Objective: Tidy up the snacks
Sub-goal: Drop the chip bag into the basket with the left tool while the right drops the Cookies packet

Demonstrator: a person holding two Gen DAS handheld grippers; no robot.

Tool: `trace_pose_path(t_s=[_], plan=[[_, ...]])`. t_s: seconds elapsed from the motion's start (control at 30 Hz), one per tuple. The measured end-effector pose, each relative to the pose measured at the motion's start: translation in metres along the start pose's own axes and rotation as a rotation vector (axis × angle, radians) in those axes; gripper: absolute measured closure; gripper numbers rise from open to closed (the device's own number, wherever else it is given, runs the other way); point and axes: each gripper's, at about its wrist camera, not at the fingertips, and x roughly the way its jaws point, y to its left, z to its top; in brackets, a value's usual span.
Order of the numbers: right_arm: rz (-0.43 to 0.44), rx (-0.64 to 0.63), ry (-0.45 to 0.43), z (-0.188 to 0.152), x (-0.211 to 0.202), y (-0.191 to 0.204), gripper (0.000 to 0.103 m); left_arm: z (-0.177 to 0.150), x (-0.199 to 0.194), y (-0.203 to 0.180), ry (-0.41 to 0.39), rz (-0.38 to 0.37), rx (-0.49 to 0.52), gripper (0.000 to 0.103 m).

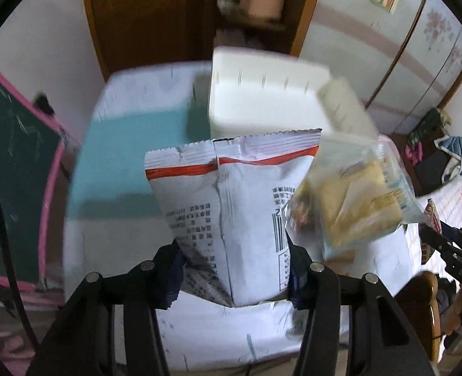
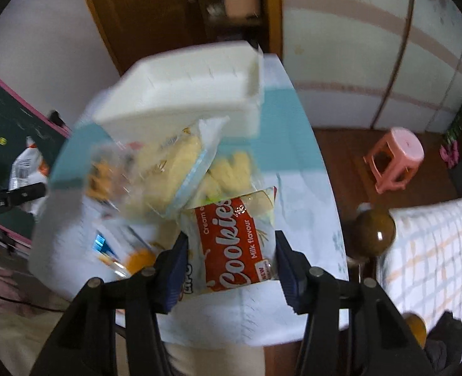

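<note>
A pink plastic stool [image 2: 393, 158] stands on dark wooden flooring [image 2: 340, 147]. Behind it, pale floral wardrobe doors [image 2: 350, 62]; beside those, a brown wooden door [image 2: 155, 9].

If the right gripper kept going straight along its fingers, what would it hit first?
The right gripper, shut on the cookies pack, points at the clear bag of yellow snacks just ahead; that would likely be met first, before the white bin. Blur makes depth uncertain.

My left hand-held gripper [image 1: 234, 269] grips a crinkled, semi-matt foil snack bag [image 1: 231, 206]. At two o'clock, a glossy clear plastic packet [image 1: 353, 194]. The white bin [image 2: 187, 94] looks smooth matt plastic. Cookies pack [image 2: 234, 241]: glossy film.
</note>
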Motion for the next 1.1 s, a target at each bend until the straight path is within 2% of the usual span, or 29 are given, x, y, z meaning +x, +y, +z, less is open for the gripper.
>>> trace_pose_path(t_s=[0.17, 0.3, 0.47, 0.73, 0.9, 1.03, 1.07, 1.1], plan=[[0.029, -0.062, -0.124, 0.038, -0.028, 0.026, 0.051, 0.031, -0.034, -0.017, -0.147, 0.062, 0.061, 0.052], [0.03, -0.117, -0.197, 0.062, -0.042, 0.047, 0.051, 0.05, -0.048, -0.027, -0.209, 0.085, 0.087, 0.052], [0.021, -0.152, -0.236, 0.087, -0.041, 0.06, 0.051, 0.076, -0.057, -0.036, -0.271, 0.112, 0.113, 0.052], [0.006, -0.114, -0.263, 0.138, -0.023, 0.064, 0.051, 0.117, -0.049, -0.048, -0.372, 0.174, 0.141, 0.052], [-0.008, -0.051, -0.231, 0.172, 0.014, 0.057, 0.05, 0.157, -0.003, -0.048, -0.338, 0.202, 0.131, 0.052], [-0.049, -0.026, -0.195, 0.191, 0.048, 0.056, 0.047, 0.181, 0.043, -0.051, -0.272, 0.176, 0.12, 0.051], [-0.05, -0.01, -0.186, 0.196, 0.057, 0.053, 0.046, 0.185, 0.055, -0.052, -0.249, 0.155, 0.115, 0.05], [-0.05, 0.007, -0.17, 0.2, 0.068, 0.05, 0.044, 0.188, 0.064, -0.051, -0.23, 0.116, 0.108, 0.039]])
